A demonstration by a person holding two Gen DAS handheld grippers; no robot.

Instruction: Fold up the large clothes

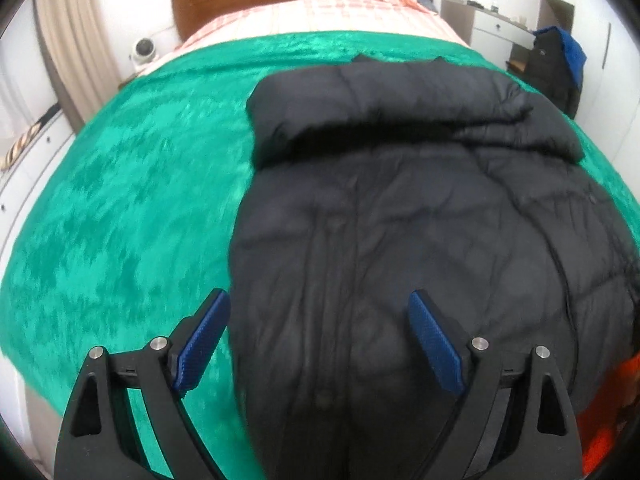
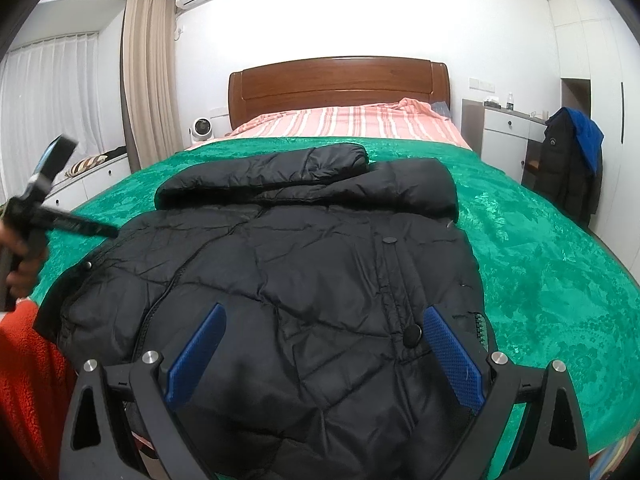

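- Two black grippers with blue pads hover over the bed's green velvet blanket [image 2: 540,248]; left gripper [image 1: 319,340] spread wide, nothing held, probably approaching the hem.
- Black quilted puffer jacket [image 2: 304,272] lies flat mid-blanket, sleeves folded across for folding.
- Right gripper [image 2: 324,354] likewise apart, empty, poised above the hem.

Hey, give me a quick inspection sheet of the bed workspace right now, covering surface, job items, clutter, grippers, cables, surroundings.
Surface: green blanket spread over the bed, striped pink sheet beyond it.
Job's things: black puffer jacket lying flat, a sleeve folded across its top.
Clutter: nothing seen on the blanket.
Grippers: left gripper open above the jacket; right gripper open over the jacket's near edge, nothing held.
Cables: nothing seen.
Surroundings: wooden headboard, curtains, white cabinet, dark coat hanging at right.
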